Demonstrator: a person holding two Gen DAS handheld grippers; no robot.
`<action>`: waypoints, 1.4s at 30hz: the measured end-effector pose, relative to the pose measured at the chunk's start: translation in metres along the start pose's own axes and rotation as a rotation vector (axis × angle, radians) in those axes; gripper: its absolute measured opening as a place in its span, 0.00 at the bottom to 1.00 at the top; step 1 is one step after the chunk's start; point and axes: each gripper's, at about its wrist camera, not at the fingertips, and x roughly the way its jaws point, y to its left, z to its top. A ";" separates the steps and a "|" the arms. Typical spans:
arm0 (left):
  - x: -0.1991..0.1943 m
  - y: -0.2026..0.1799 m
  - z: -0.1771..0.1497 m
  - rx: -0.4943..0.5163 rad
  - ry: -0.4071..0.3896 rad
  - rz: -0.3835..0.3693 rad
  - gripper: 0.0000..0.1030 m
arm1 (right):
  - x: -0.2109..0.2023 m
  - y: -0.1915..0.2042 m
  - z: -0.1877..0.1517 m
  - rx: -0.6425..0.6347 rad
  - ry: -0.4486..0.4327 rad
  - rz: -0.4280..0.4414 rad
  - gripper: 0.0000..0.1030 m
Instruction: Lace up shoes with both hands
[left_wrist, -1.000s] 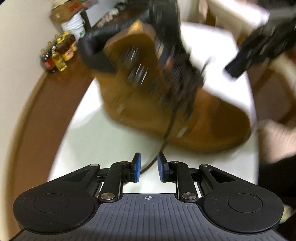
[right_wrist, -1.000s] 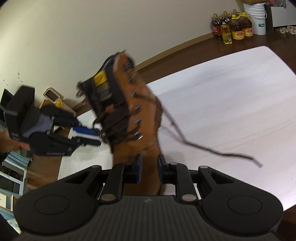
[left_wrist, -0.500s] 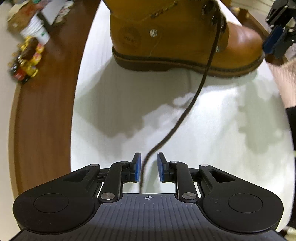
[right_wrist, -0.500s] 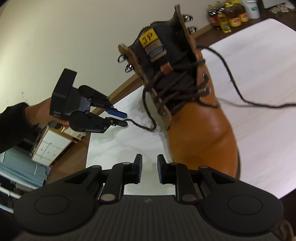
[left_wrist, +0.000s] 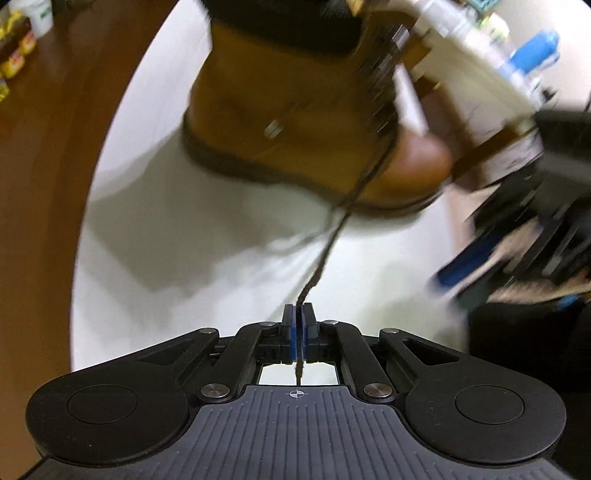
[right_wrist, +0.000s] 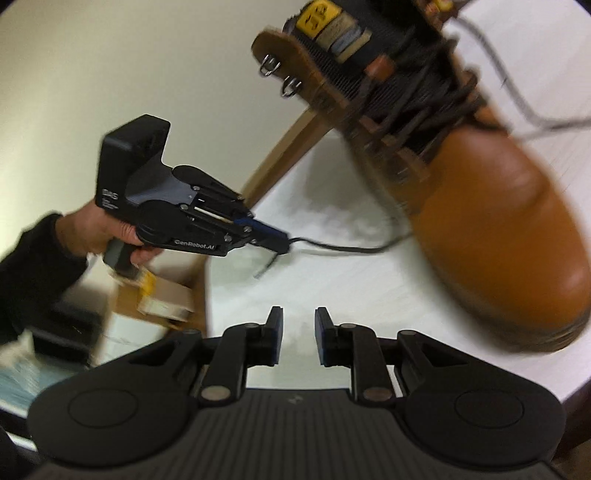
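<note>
A tan leather boot (left_wrist: 295, 122) (right_wrist: 498, 221) stands on the white table (left_wrist: 184, 258) (right_wrist: 351, 288), its dark brown lace partly threaded. One lace end (left_wrist: 332, 236) (right_wrist: 340, 249) runs from the boot's eyelets down to my left gripper (left_wrist: 298, 317) (right_wrist: 280, 240). The left jaws are closing, and their blue pads pinch that lace, with a short tail hanging out behind. My right gripper (right_wrist: 298, 332) hovers near the boot's toe. Its jaws are opening and nothing is between them. In the left wrist view the right gripper (left_wrist: 461, 266) is a blur at the right. The other lace end (right_wrist: 517, 107) trails off to the right.
Brown wooden floor (left_wrist: 44, 184) surrounds the table, with oil bottles (left_wrist: 14, 55) far off at the left. A cardboard box (right_wrist: 159, 295) and cluttered shelves lie beyond the table's left edge in the right wrist view. A person's hand (right_wrist: 107, 236) holds the left gripper.
The left jaws went from wide apart around the lace to pinched on it. The right jaws spread wider. Both grippers swung closer to the table and the boot.
</note>
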 end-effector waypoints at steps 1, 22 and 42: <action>-0.003 0.000 0.002 -0.014 -0.005 -0.032 0.02 | 0.006 0.003 -0.001 0.028 -0.012 0.035 0.27; -0.038 -0.039 0.021 -0.117 -0.121 -0.142 0.08 | -0.009 -0.011 -0.006 0.235 -0.113 0.201 0.03; -0.018 -0.077 0.046 0.016 -0.209 0.091 0.12 | -0.064 -0.044 0.075 0.325 -0.472 0.130 0.03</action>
